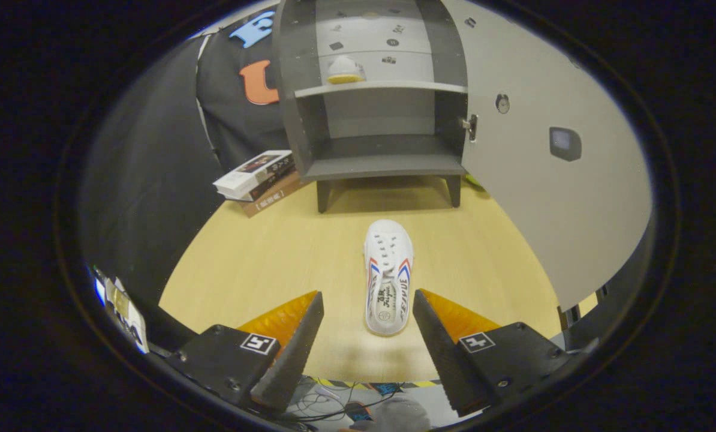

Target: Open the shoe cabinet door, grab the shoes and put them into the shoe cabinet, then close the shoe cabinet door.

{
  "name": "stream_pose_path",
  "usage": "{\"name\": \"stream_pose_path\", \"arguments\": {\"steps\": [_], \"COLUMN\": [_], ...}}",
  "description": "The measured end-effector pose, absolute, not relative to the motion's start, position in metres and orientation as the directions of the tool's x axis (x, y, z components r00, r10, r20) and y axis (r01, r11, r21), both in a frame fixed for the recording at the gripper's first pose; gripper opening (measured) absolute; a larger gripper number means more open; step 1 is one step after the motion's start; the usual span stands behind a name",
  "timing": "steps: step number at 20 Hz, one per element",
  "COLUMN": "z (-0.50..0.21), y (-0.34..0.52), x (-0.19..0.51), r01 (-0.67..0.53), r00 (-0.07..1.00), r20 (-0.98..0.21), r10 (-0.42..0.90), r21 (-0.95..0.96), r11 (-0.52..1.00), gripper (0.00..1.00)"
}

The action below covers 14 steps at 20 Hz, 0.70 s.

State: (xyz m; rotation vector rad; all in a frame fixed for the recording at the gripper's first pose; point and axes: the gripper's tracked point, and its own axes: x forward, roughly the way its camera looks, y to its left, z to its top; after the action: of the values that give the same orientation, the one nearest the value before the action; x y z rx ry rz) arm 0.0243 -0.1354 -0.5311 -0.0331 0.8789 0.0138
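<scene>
At centre frame, on the wooden table point(262, 258), we are logging one white shoe point(387, 276), lying heel toward us with red and blue side stripes; its insole print is too small to read. Our gripper point(367, 312) is standing wide apart, grasping nothing, the heel lying between the fingertips. Upper centre, the shoe cabinet point(382, 156) is standing open, door point(550, 198) swung right, another shoe point(345, 71) shelved. Left of it, stacked books point(256, 174) are lying, spine lettering illegible.
</scene>
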Motion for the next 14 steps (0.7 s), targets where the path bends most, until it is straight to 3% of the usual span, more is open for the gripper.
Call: {"name": "stream_pose_path", "arguments": {"steps": [6, 10, 14], "z": [-0.584, -0.623, -0.634], "y": [-0.137, -0.142, -0.142], "x": [0.062, 0.064, 0.087], "r01": [0.023, 0.165, 0.091], "r00": [0.593, 0.471, 0.501], "r20": [-0.805, -0.882, -0.865], "r10": [-0.014, -0.026, 0.035], "r21": [-0.001, 0.059, 0.092], "r11": [1.000, 0.985, 0.992], "gripper": [0.77, 0.42, 0.33]}}
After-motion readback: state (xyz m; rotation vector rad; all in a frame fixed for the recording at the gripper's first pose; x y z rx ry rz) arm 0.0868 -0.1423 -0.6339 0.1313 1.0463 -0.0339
